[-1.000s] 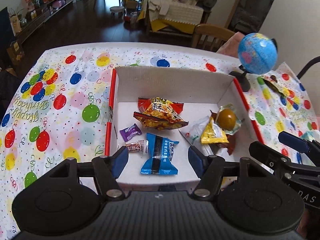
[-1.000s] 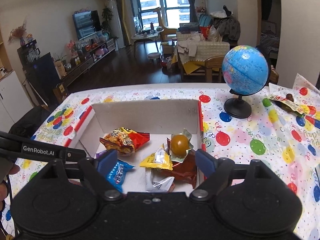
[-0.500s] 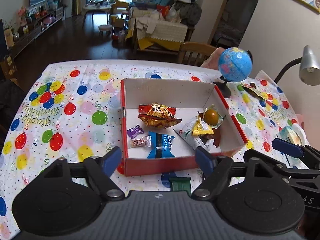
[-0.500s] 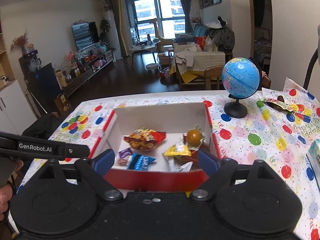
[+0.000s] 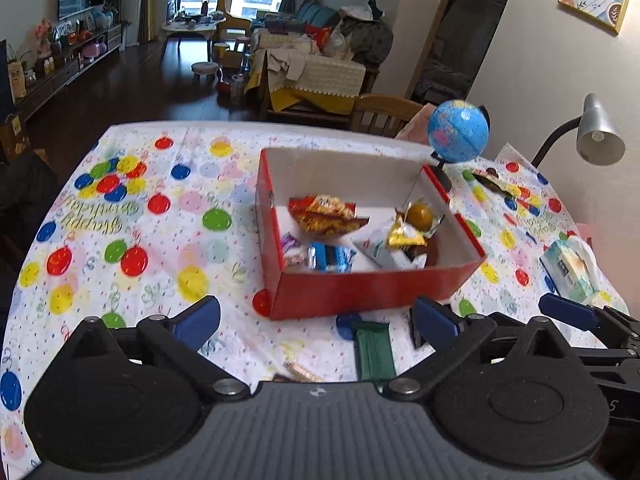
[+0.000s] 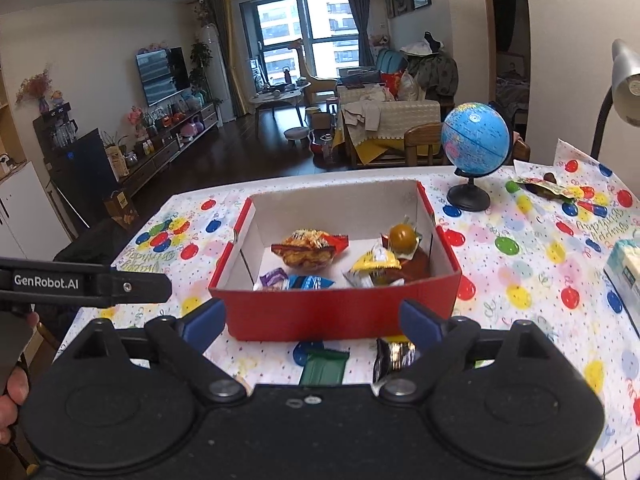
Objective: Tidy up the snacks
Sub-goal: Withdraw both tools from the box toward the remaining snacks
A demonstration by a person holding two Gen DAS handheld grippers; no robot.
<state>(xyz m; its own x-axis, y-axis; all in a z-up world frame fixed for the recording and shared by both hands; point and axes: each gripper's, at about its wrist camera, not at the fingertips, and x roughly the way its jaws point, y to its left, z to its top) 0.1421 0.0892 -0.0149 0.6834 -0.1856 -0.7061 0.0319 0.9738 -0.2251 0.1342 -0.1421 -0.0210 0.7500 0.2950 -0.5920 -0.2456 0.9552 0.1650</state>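
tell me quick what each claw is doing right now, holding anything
left claw: jaws opening, wide apart, nothing between them, holding nothing.
right claw: jaws opening, wide apart, holding nothing; the red box sits beyond it.

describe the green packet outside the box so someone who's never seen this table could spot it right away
Find the red box of snacks on the balloon-print tablecloth. On the cloth just in front of the box's near red wall lies the green packet, flat and plain dark green. Its neighbour to the right is a black wrapper with shiny print, and every other snack near it sits inside the box.
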